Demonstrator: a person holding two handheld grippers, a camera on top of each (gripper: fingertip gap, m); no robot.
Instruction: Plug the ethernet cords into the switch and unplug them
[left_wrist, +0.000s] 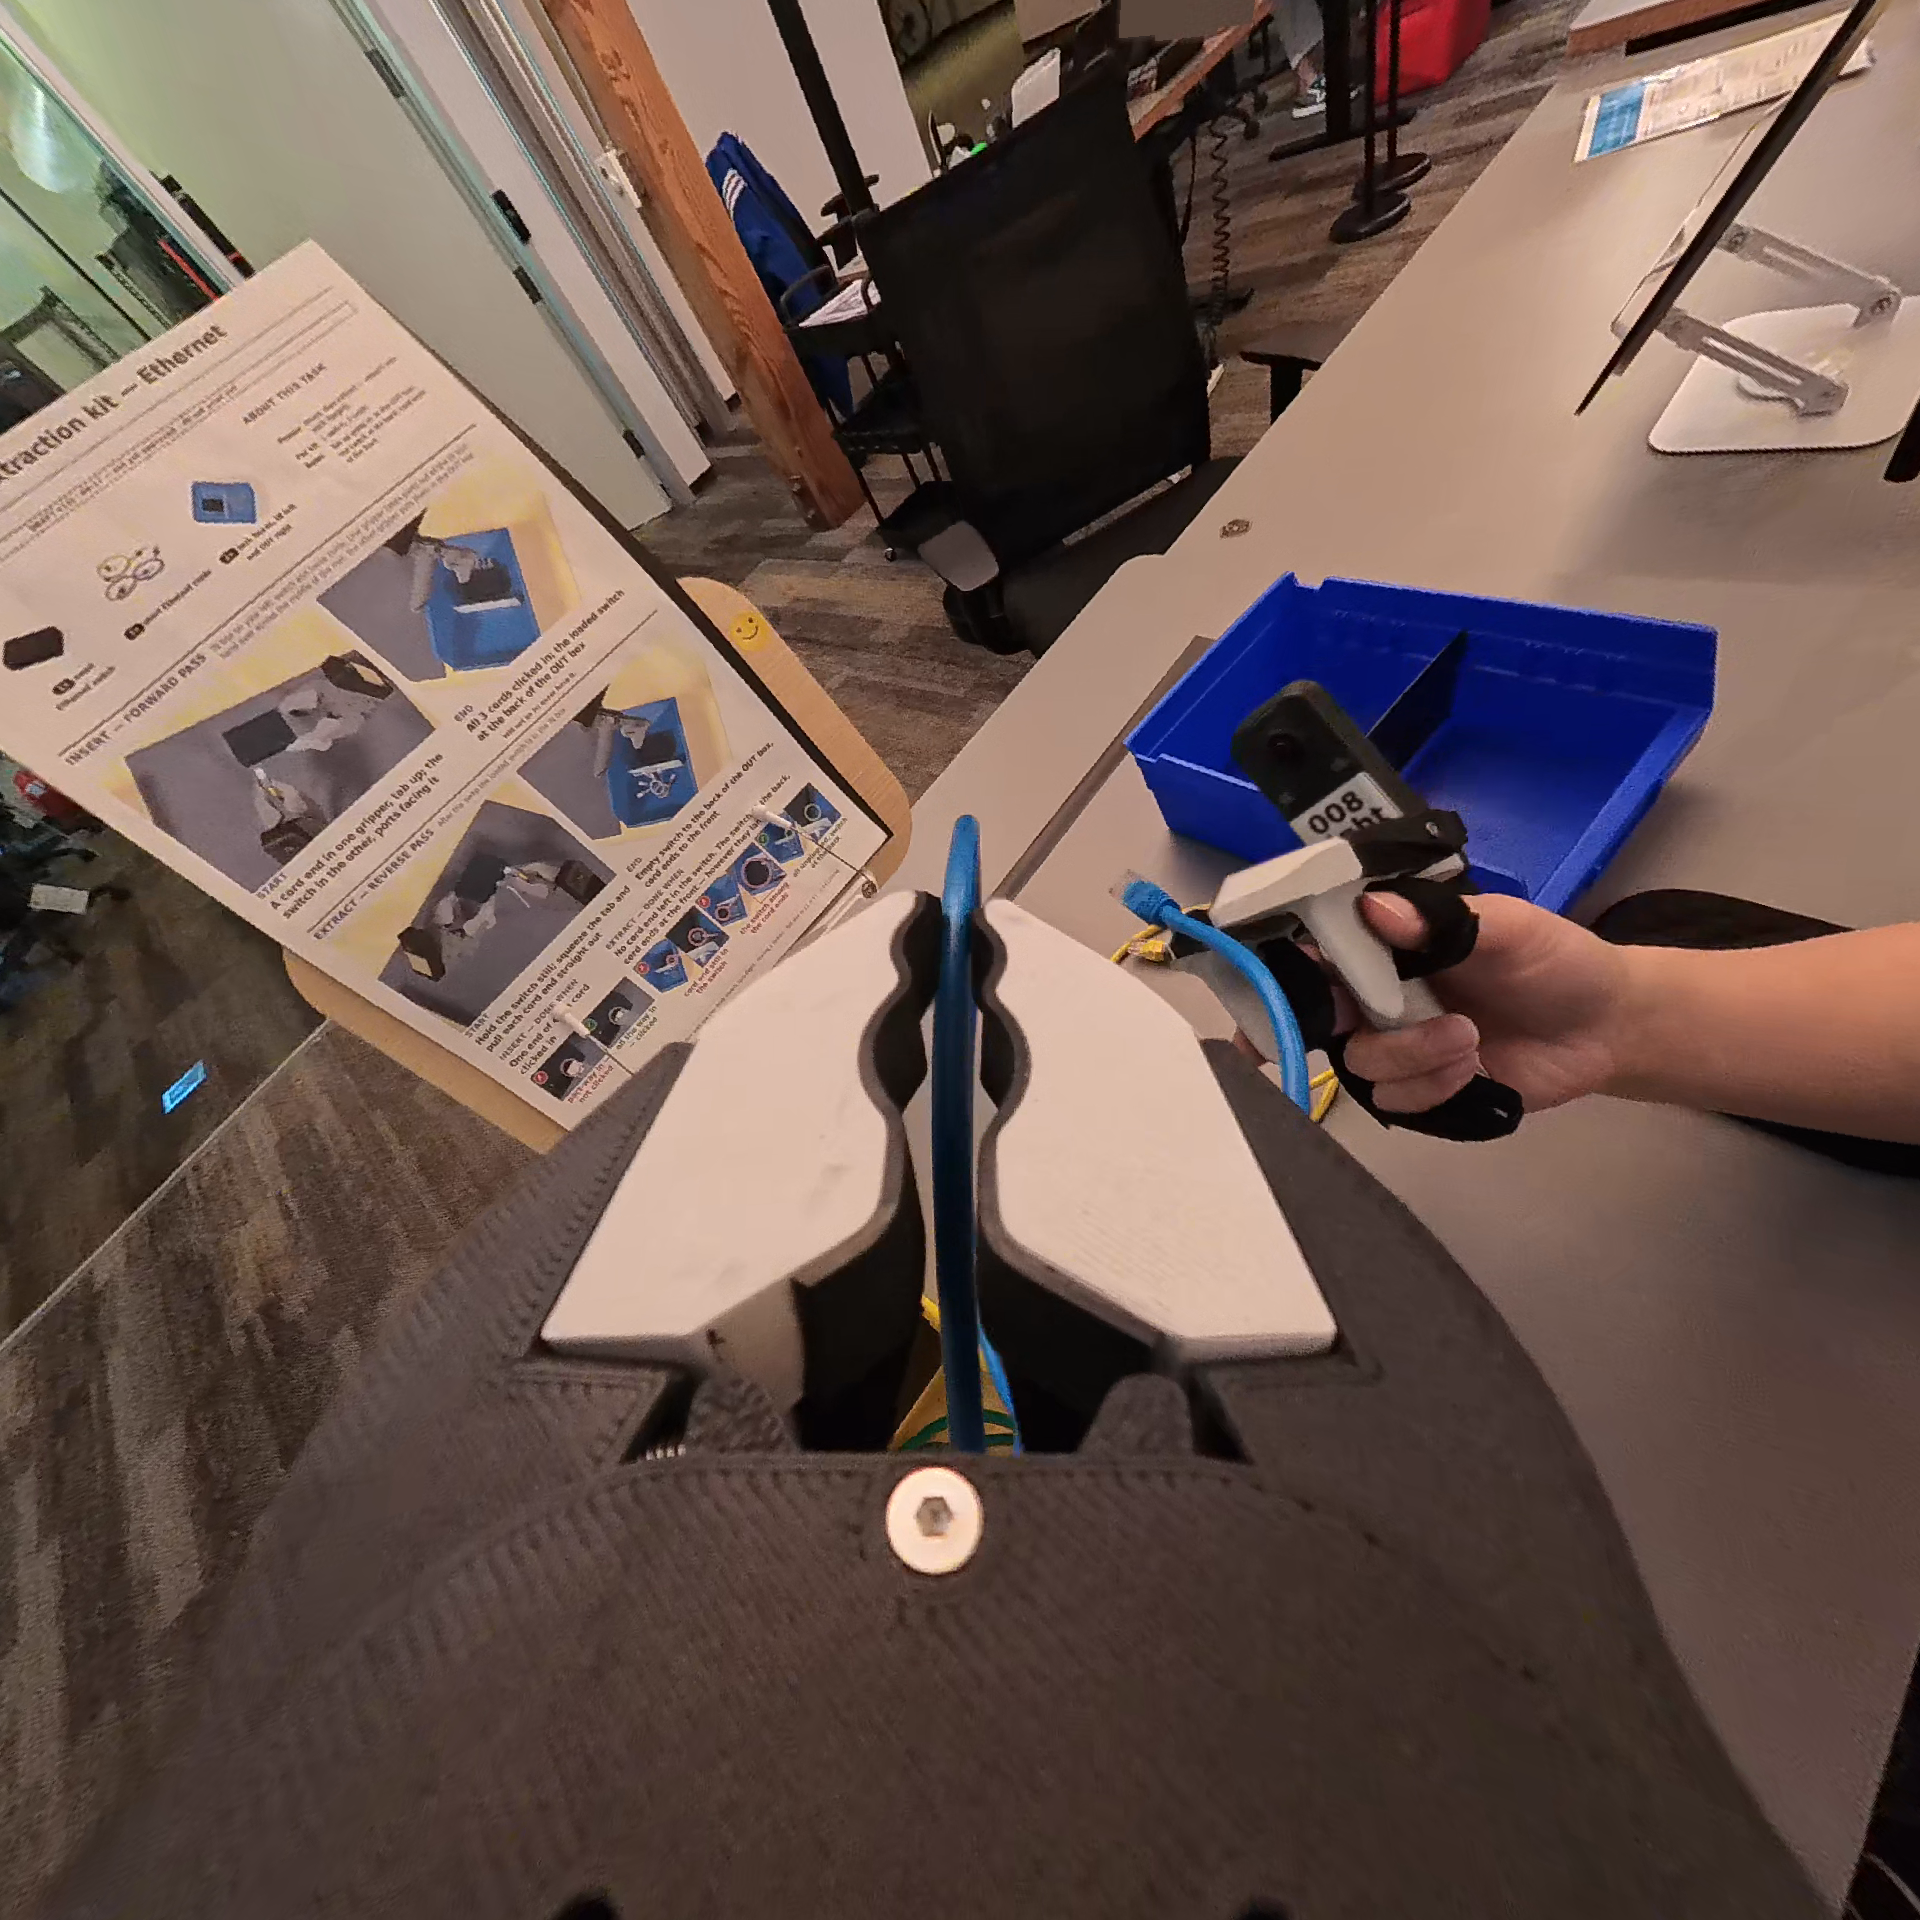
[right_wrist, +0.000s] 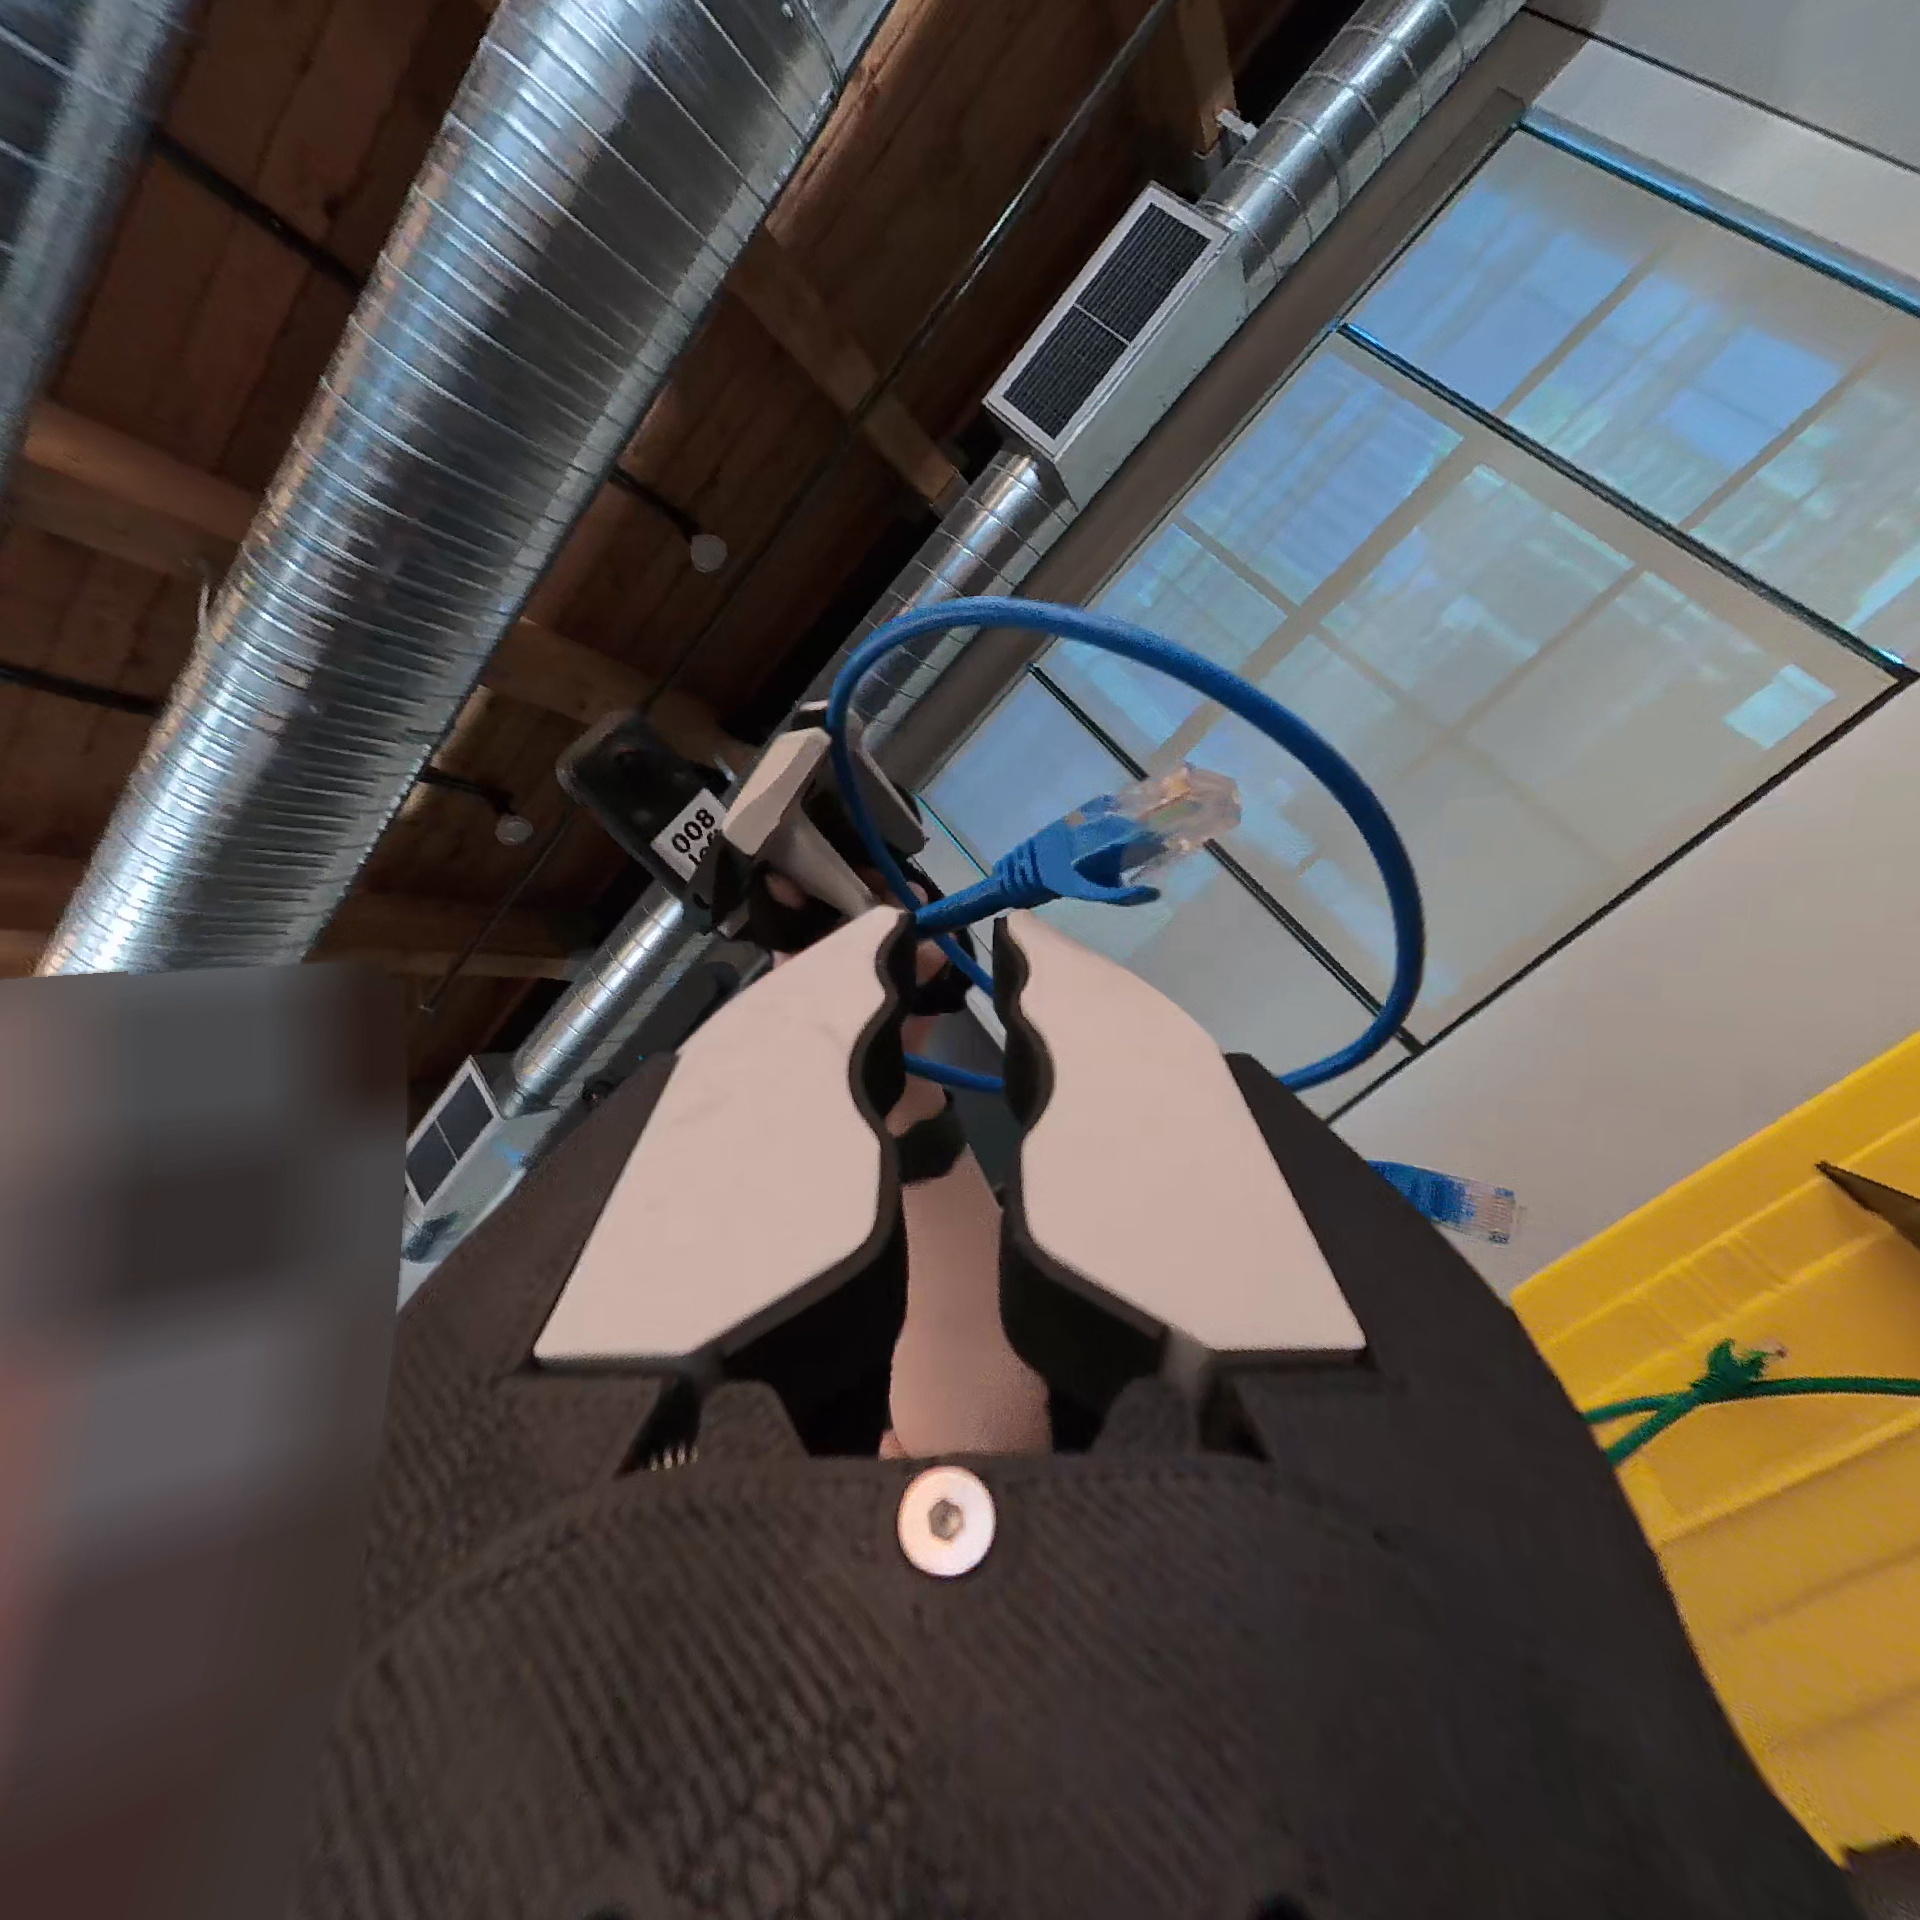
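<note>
My left gripper (left_wrist: 956, 914) is shut on a blue ethernet cord (left_wrist: 951, 1143) that runs upright between its fingers. My right gripper (left_wrist: 1205, 925), held by a hand above the grey table (left_wrist: 1455, 520), is shut on the same blue cord close to its plug (left_wrist: 1143, 894). The right wrist view points at the ceiling: my right gripper (right_wrist: 945, 925) holds the cord just behind the clear plug (right_wrist: 1132, 831). The cord loops (right_wrist: 1392, 831) over to the left gripper (right_wrist: 821, 790). A second blue plug (right_wrist: 1455, 1210) shows lower right. No switch is in view.
An open blue bin (left_wrist: 1558, 623) with a divider stands on the table behind the right gripper. Yellow cords (left_wrist: 1143, 945) lie under it. A yellow bin (right_wrist: 1714, 1507) holds a green cord (right_wrist: 1714, 1387). An instruction sheet (left_wrist: 364, 675) leans at the left. A monitor stand (left_wrist: 1787, 384) is at far right. Across from one pair of fingers to the other is roughly 12 cm.
</note>
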